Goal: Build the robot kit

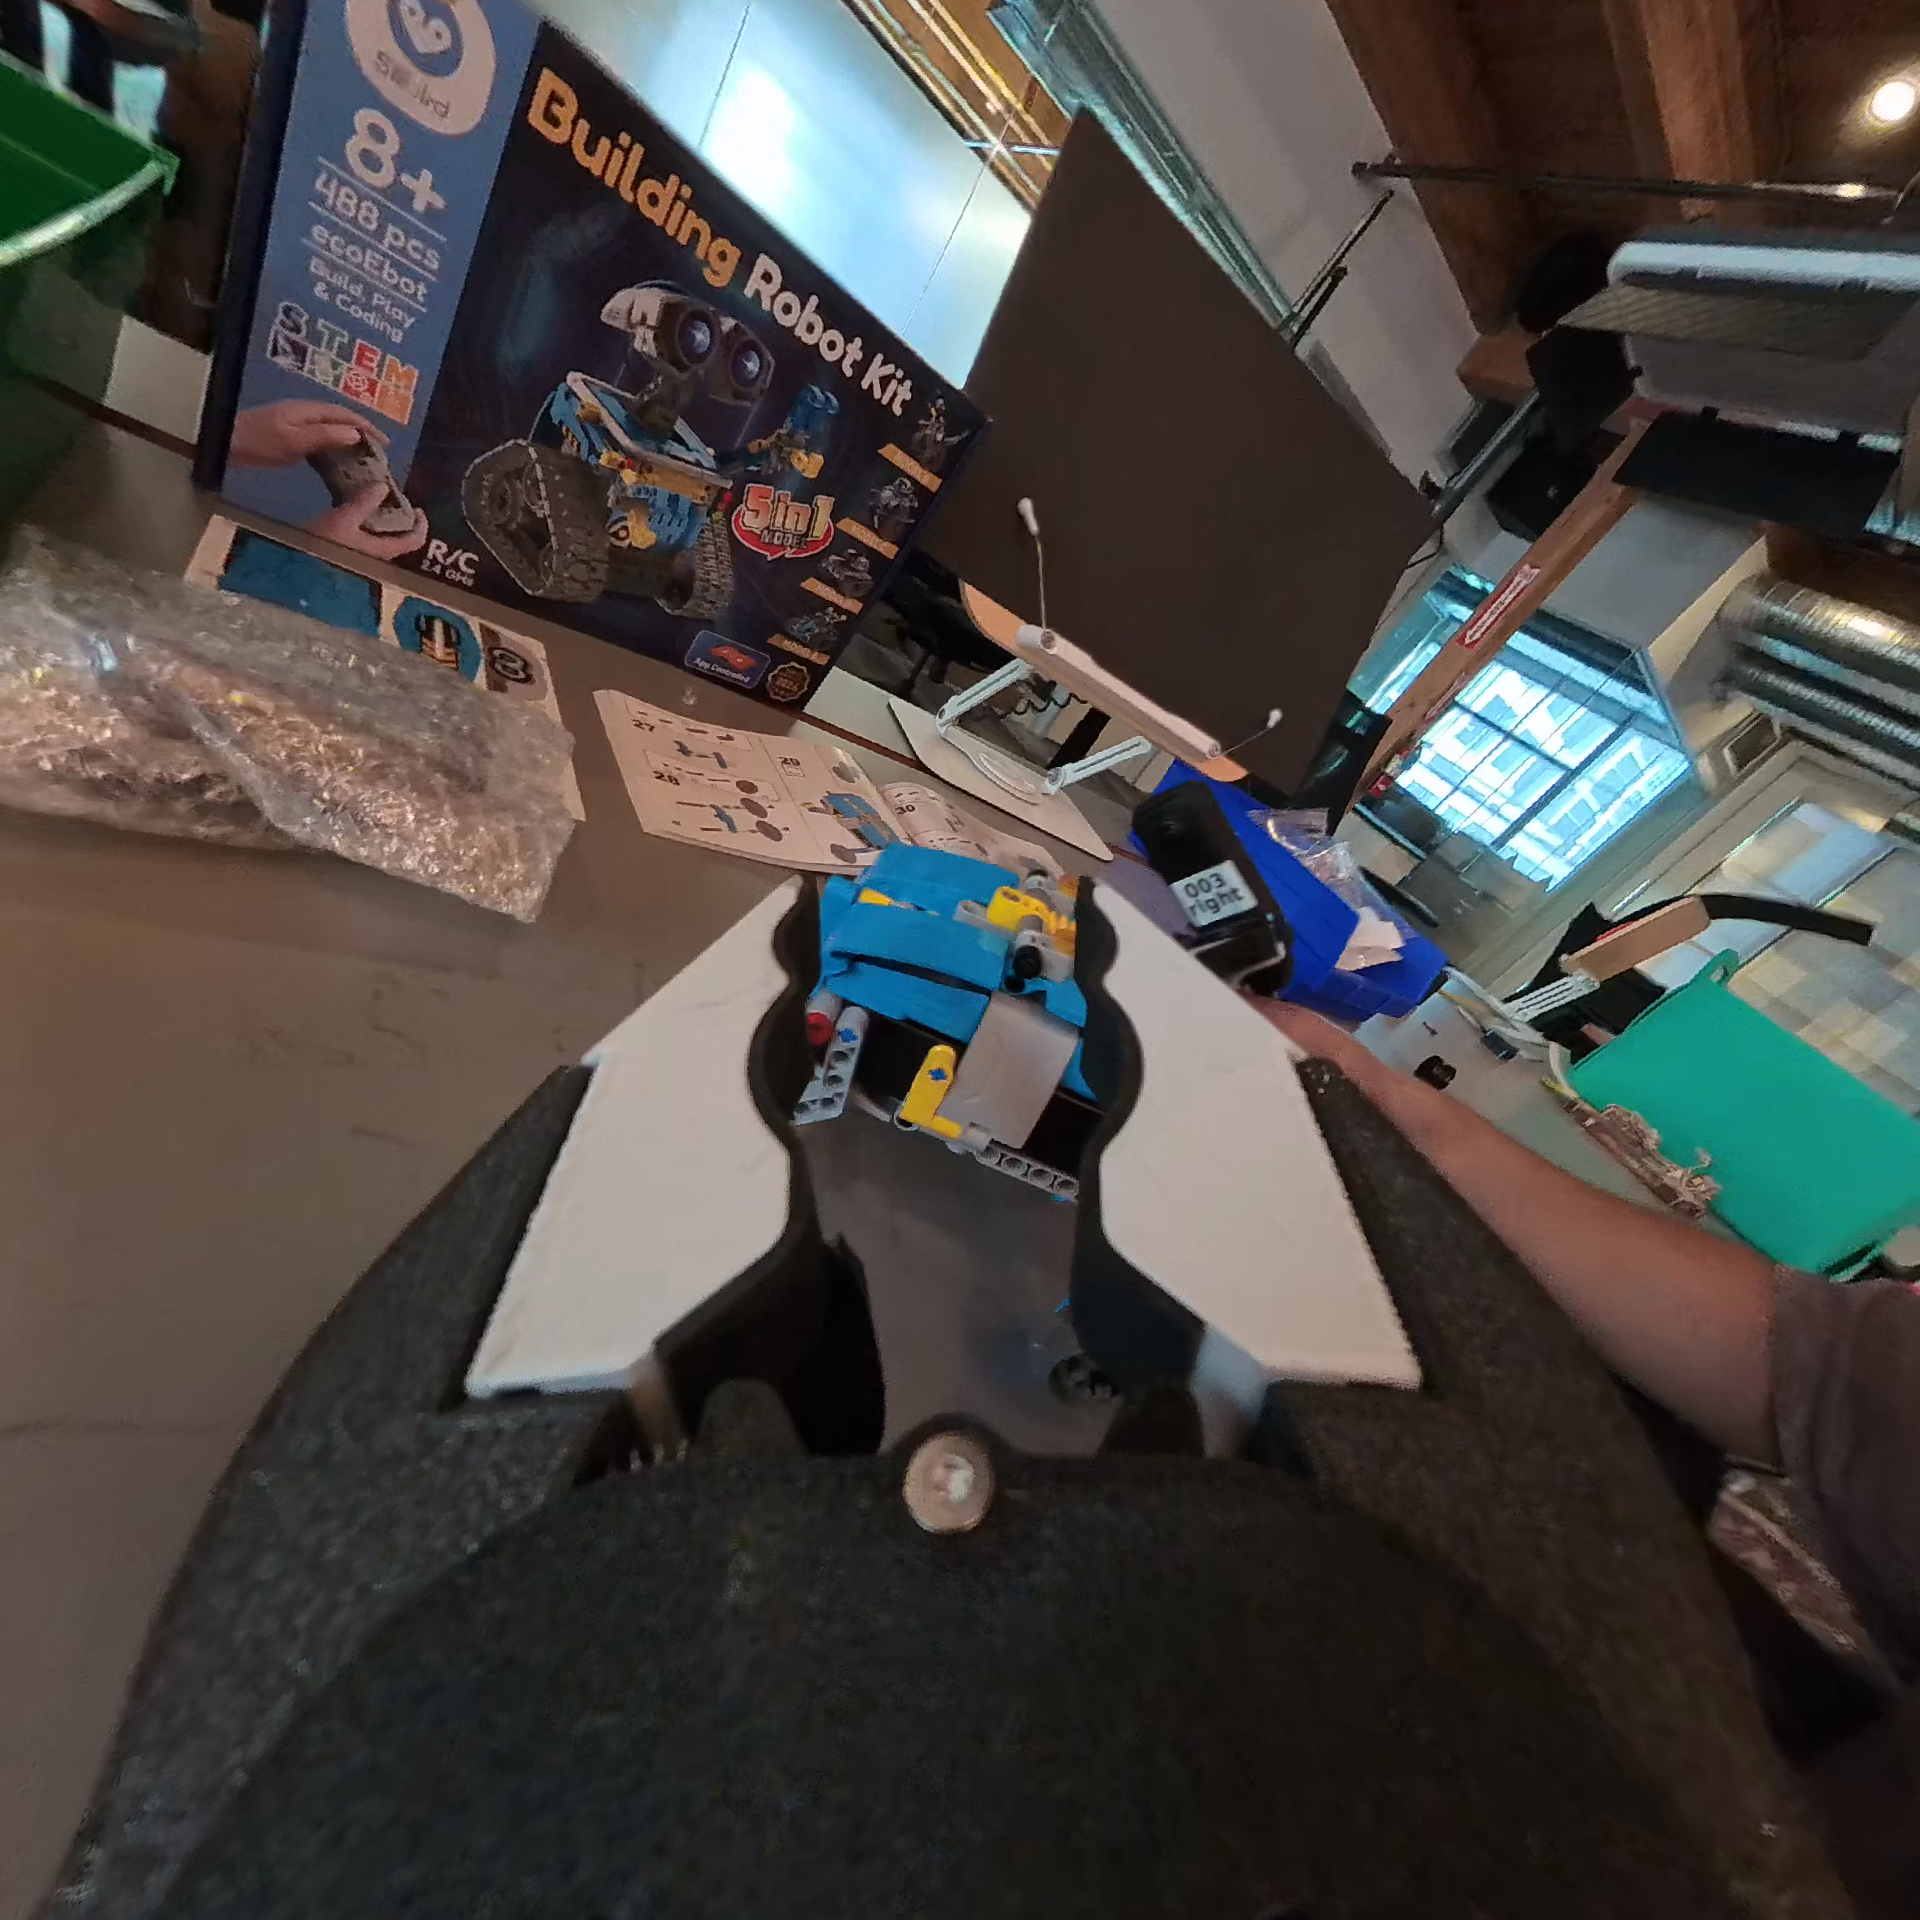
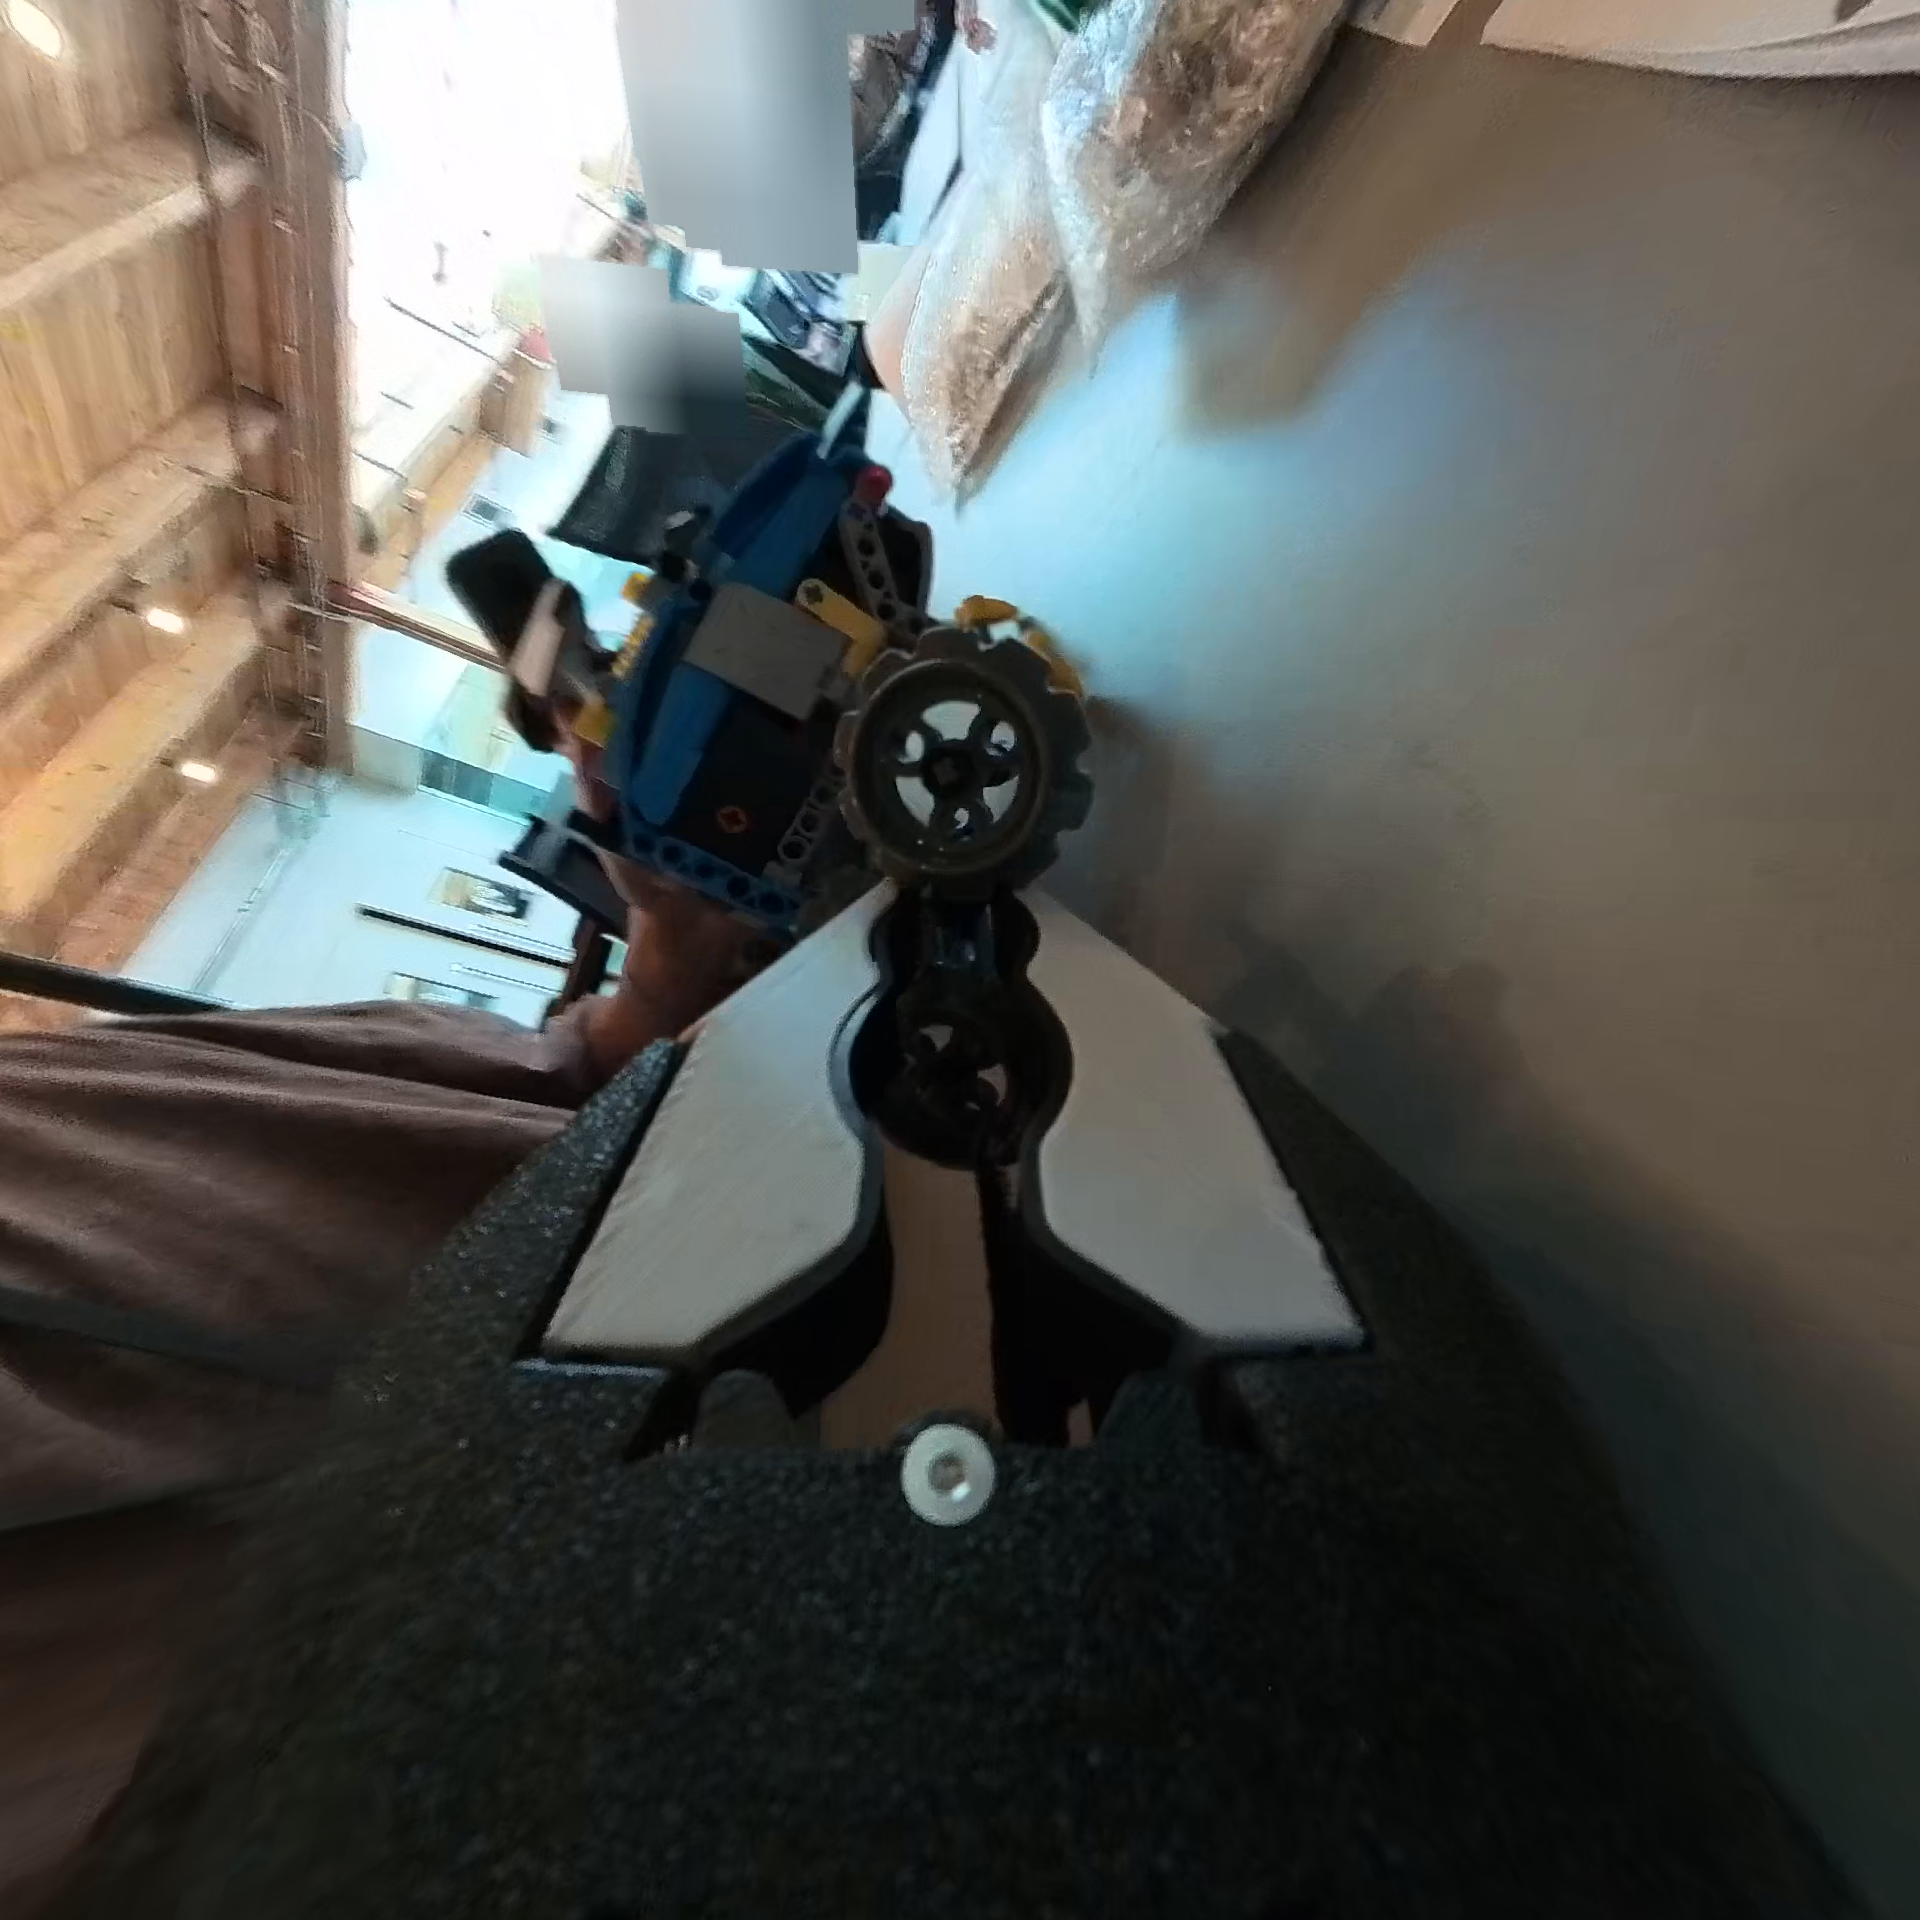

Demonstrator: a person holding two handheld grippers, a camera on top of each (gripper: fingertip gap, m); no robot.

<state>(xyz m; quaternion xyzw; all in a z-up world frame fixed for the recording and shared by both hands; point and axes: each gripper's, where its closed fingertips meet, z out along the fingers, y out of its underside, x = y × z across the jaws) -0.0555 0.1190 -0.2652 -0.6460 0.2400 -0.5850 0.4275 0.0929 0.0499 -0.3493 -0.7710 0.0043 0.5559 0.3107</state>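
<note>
Together, 2 grippers hold toy parts above a grey table (image 1: pixel 260 1039). Left gripper (image 1: pixel 943 997) fingers pinch a blue brick robot body (image 1: pixel 935 966). Right gripper (image 2: pixel 956 935) fingers pinch a dark toothed wheel piece (image 2: pixel 964 774).

Blue-yellow-grey brick model (image 1: pixel 940 977), dark-grey toothed wheel (image 2: pixel 964 767)

The left gripper (image 1: pixel 940 997) points forward, level, its jaws closed on a part-built model (image 1: pixel 956 997). The right gripper (image 2: pixel 951 914), rolled sideways, has its jaws clamped on a toothed wheel (image 2: pixel 966 769). A bare forearm (image 1: pixel 1507 1174) reaches in behind it.
</note>
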